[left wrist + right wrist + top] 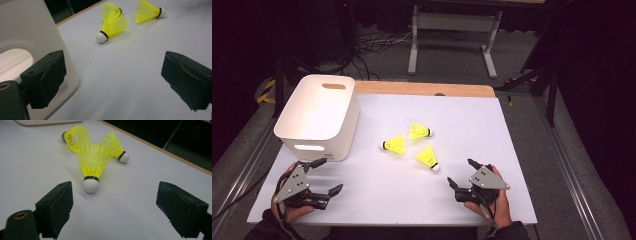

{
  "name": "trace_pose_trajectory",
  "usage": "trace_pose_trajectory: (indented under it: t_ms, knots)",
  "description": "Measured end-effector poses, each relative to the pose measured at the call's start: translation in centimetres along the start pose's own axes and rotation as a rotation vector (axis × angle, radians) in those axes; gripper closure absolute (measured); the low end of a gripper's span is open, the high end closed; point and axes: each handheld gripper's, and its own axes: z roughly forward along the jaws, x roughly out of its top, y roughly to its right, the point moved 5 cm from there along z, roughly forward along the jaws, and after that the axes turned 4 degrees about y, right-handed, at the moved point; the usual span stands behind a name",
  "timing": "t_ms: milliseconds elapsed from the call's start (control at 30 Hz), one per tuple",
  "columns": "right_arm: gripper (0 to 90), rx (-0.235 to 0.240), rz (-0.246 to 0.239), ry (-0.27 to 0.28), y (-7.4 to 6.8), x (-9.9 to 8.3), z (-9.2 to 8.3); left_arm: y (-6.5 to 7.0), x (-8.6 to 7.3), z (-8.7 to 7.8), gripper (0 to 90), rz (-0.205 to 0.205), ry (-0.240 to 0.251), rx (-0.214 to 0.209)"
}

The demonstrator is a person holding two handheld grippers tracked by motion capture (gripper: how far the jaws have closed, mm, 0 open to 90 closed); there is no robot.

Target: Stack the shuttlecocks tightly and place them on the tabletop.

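Three yellow shuttlecocks lie close together mid-table: one on the left [394, 145], one behind [419, 131] and one nearest me [428, 158]. My left gripper [331, 175] rests open at the front left, just before the white bin [339, 142]; its own view has the bin's wall [30, 32] beside the left jaw and a shuttlecock [113, 25] farther off. My right gripper [460, 171] stands open at the front right. In its view the nearest shuttlecock [93, 162] lies cork-first just ahead of the open gripper [115, 207], apart from both jaws.
A white sheet [387, 195] covers the table, with a wooden edge [427, 89] at the back. The bin has handle slots and looks empty inside. Beyond the table are a floor with cables and a metal frame [452, 30].
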Motion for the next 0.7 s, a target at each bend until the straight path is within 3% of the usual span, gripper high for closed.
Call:
trace_pose_trajectory:
  t_ms: [167,400,567,633,700]
  knots:
    - [15.0,0.009,0.016,0.014,-0.1,0.8,0.3,-0.6,-0.4,-0.7,6.5,-0.046,0.02,0.006]
    - [17.5,0.054,0.018,0.022,-0.2,2.3,1.8,-0.7,-0.6,-0.7,6.2,-0.029,0.008,0.018]
    - [18.2,0.078,0.042,0.043,0.3,4.6,3.2,-0.6,-0.9,-1.5,6.0,-0.034,0.014,0.03]
    - [19.0,0.093,0.066,0.032,0.8,5.6,4.4,-0.6,-0.9,-1.7,6.0,-0.036,0.022,0.03]
    - [19.5,0.095,0.061,0.014,1.0,6.5,5.3,-0.6,-0.9,-1.7,6.1,-0.038,0.025,0.03]
